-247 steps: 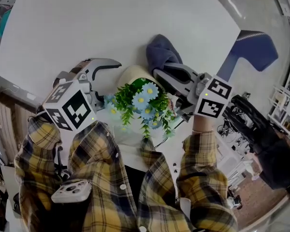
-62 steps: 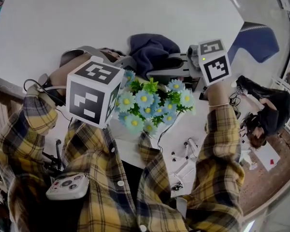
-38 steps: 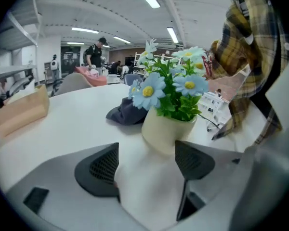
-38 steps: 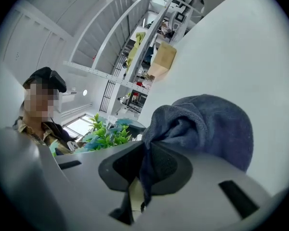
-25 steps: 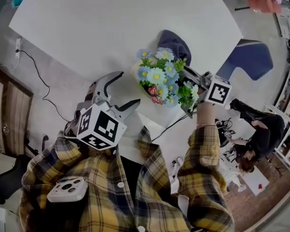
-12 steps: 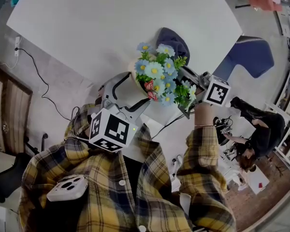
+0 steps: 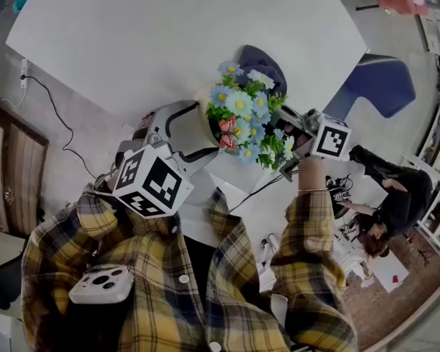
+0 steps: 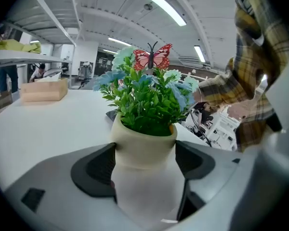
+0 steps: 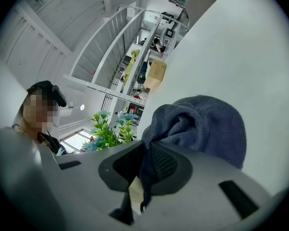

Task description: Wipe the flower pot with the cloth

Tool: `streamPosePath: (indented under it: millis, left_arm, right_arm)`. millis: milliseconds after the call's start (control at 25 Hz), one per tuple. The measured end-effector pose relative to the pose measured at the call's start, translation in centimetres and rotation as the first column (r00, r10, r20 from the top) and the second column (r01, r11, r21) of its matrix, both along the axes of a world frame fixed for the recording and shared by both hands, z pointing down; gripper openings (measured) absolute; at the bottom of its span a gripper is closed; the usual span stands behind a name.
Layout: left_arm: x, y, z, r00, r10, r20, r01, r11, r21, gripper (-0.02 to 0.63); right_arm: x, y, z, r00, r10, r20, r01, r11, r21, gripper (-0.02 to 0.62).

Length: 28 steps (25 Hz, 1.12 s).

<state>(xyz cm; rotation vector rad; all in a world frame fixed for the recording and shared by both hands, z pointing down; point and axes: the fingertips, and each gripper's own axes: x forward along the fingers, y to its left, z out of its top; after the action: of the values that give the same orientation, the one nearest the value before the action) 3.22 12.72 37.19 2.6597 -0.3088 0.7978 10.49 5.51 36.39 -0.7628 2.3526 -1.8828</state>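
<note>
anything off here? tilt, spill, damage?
Nothing stands out. The flower pot sits upright between the jaws of the left gripper, flowers intact, no spill. The cloth is pinched in the right gripper, bunched but whole.

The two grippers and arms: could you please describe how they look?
The left gripper and right gripper are grey with curved jaws and black pads; each carries a white cube with black square markers. The sleeves are yellow-and-dark plaid.

L tongs [image 8: 144, 165] now clamped on flower pot [image 7: 188, 127], prob touching
</note>
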Motion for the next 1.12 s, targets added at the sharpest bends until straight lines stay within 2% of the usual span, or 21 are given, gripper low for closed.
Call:
streamPosePath:
  millis: [120,320,480,680,880,1120]
  left_arm:
    - [0.1,-0.6,-0.1,0.995,0.094,0.013,-0.094,0.996,0.000,0.376]
    - [0.1,-1.4,-0.4,0.973,0.227,0.037,-0.228,0.974,0.011,0.376]
    - [0.3,-1.9,-0.3,0.944,0.322,0.070,-0.324,0.946,0.020,0.376]
    - [0.4,-2.7,-0.9,0.905,0.417,0.084,-0.420,0.907,0.022,0.376]
    - [1.9,-2.4,-0.4,0.855,0.511,0.086,-0.515,0.857,0.025,0.376]
    - [2.4,-2.5,-0.1,0.797,0.599,0.082,-0.602,0.798,0.022,0.376]
  right_arm:
    - [0.2,-0.1,-0.2,0.999,-0.049,0.013,0.049,0.999,-0.020,0.029]
    - [0.6,-0.4,-0.5,0.991,-0.130,0.030,0.131,0.991,-0.038,0.029]
    - [0.5,-1.7,-0.5,0.986,-0.161,0.051,0.163,0.986,-0.045,0.029]
    - [-0.3,-4.0,-1.1,0.971,-0.238,0.026,0.239,0.970,-0.033,0.029]
    - [-1.1,-4.3,-0.7,0.935,-0.353,0.043,0.354,0.935,-0.028,0.029]
    - [-1.9,-4.2,0.0,0.872,-0.488,0.040,0.490,0.869,-0.068,0.029]
